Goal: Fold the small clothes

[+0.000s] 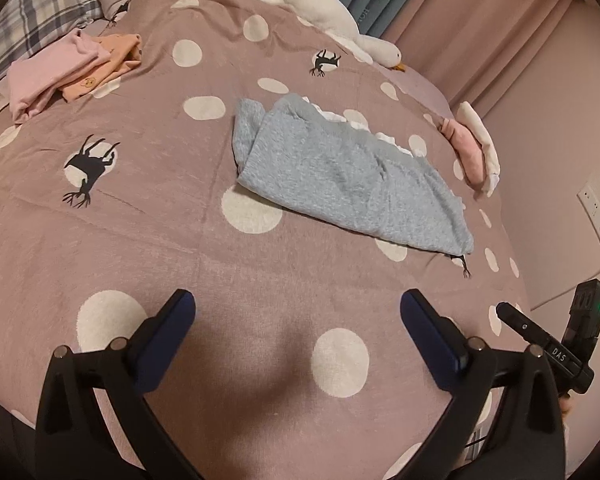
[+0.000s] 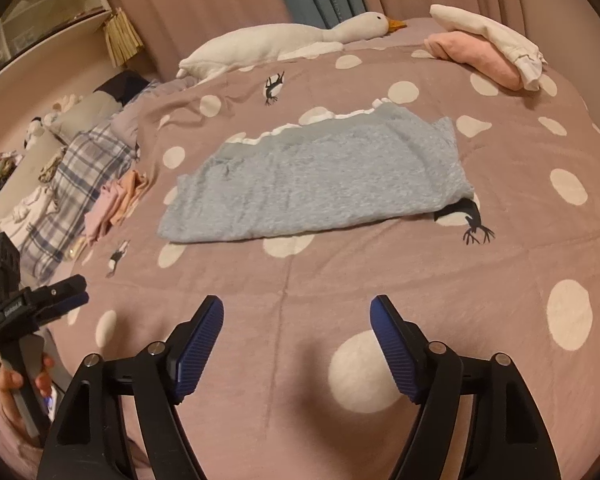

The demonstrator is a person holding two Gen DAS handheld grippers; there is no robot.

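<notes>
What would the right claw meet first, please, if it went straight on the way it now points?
Probably the bedspread first, since the open right claw looks tilted down at it; if it clears that, the grey garment. Depth is unclear.

A folded light-blue fleece garment [image 2: 320,184] lies on the middle of the dusty-pink polka-dot bedspread [image 2: 380,280]. Behind it, along the far edge of the bed, stretches a long white plush goose [image 2: 284,46]. In the right wrist view, a cream folded garment [image 2: 488,40] rests on top of a pink folded garment [image 2: 472,58] to the right of the goose's head. To the left of the fleece garment sits a loose pile of pale-pink and orange small clothes [image 1: 72,68], just beside a blue-and-white plaid pillow [image 2: 76,184]. Both grippers hang over the near part of the bedspread, well apart from the fleece garment, the left gripper [image 1: 298,320] left of the right gripper [image 2: 296,328].
</notes>
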